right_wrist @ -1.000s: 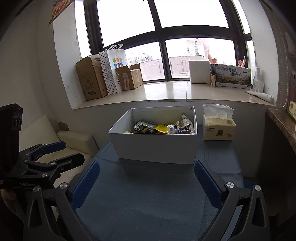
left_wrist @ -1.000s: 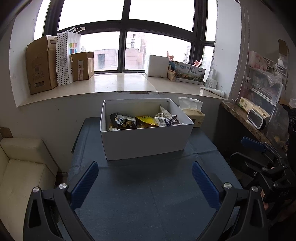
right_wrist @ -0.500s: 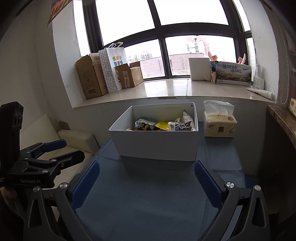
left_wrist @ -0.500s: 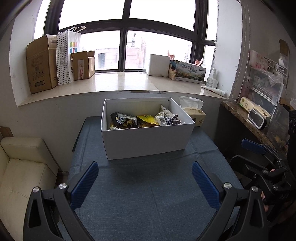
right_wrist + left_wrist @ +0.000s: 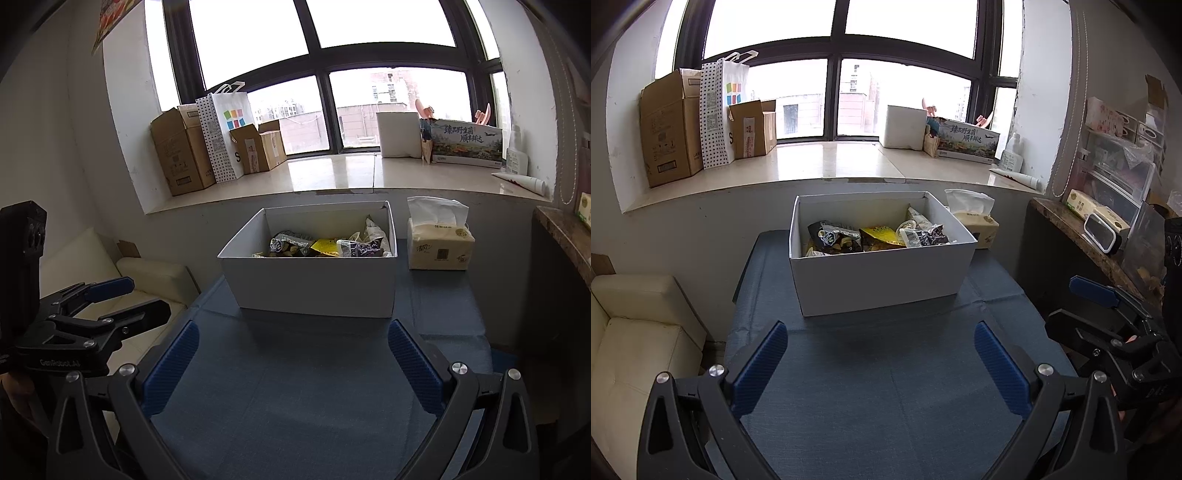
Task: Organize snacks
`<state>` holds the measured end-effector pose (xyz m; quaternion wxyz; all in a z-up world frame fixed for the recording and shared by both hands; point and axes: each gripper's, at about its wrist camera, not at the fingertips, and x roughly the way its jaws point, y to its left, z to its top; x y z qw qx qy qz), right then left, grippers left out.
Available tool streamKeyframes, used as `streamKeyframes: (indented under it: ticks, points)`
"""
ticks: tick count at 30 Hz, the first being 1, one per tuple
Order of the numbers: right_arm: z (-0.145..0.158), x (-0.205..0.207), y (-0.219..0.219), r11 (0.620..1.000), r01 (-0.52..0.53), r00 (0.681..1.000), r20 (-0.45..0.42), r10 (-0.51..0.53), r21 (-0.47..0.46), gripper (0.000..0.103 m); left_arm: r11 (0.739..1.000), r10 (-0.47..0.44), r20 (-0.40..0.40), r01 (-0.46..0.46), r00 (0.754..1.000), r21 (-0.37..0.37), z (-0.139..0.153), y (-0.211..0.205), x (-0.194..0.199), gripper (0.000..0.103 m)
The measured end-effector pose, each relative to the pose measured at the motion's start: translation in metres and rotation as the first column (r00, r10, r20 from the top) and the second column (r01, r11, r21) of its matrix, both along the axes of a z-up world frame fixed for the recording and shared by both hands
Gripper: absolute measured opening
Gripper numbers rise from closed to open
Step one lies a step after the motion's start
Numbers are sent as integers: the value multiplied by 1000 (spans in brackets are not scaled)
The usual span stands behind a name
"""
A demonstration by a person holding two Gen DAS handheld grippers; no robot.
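Observation:
A white open box (image 5: 882, 280) (image 5: 314, 284) stands at the far middle of the blue-clothed table (image 5: 886, 387) (image 5: 295, 398). Several snack packets lie inside it, among them a dark one (image 5: 833, 236), a yellow one (image 5: 881, 236) (image 5: 325, 246) and a clear-wrapped one (image 5: 923, 234) (image 5: 356, 246). My left gripper (image 5: 881, 354) is open and empty, held above the table in front of the box; it also shows in the right wrist view (image 5: 122, 299). My right gripper (image 5: 293, 354) is open and empty, to the right of the left one; it also shows in the left wrist view (image 5: 1082, 306).
A tissue pack (image 5: 975, 218) (image 5: 439, 240) stands right of the box. A cream sofa (image 5: 635, 332) is left of the table, a stone counter (image 5: 1082, 240) with storage boxes right. Cardboard boxes (image 5: 668, 129) and a paper bag (image 5: 724, 110) line the windowsill.
Both grippers have drifted slightly; the box sits a little higher and further in both views. Both stay open and empty.

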<state>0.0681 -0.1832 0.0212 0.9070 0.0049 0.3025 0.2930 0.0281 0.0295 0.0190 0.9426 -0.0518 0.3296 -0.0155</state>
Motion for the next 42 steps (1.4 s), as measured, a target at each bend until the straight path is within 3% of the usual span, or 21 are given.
streamKeyframes:
  ticks: [42]
  points:
    - [-5,0,3,1000,-10,1000,-26,10,-2,103,1000,0,-4,0,1000,-5,-4,-4,-4,103]
